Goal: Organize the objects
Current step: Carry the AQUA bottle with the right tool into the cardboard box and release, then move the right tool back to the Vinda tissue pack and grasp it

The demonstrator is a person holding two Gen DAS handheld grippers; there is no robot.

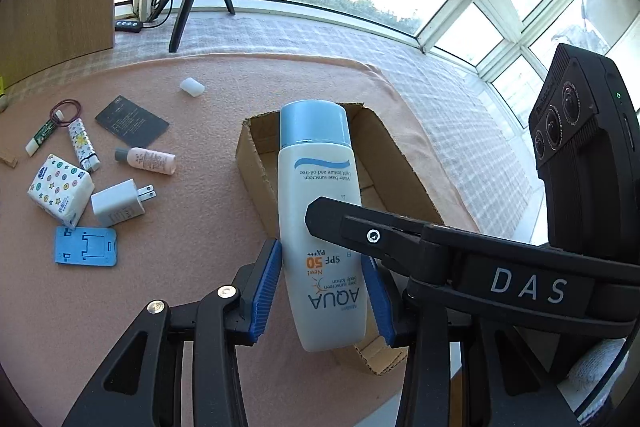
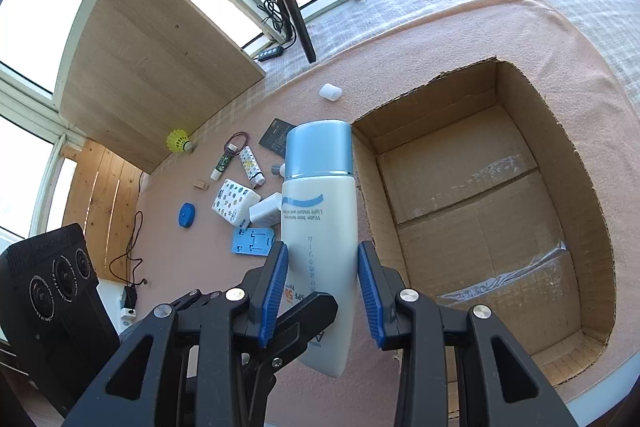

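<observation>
Left wrist — both grippers (image 1: pixel 322 291) (image 2: pixel 323 287) clamp sunscreen bottle (image 1: pixel 316 195) — above cardboard box (image 2: pixel 568 163).

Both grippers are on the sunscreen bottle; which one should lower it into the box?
Right, probably. The right gripper looks straight into the open box; from the left gripper the bottle hides most of it.

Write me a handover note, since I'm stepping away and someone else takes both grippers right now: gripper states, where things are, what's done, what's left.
Left gripper: shut on the sunscreen bottle.
Right gripper: shut on the same bottle, from another side.
The bottle hangs in the air beside and above the cardboard box.
Done: nothing is in the box yet.
Left: lower the bottle in, then the charger, tissue pack, pink bottle, blue stand and the other small items on the pink cloth.
</observation>
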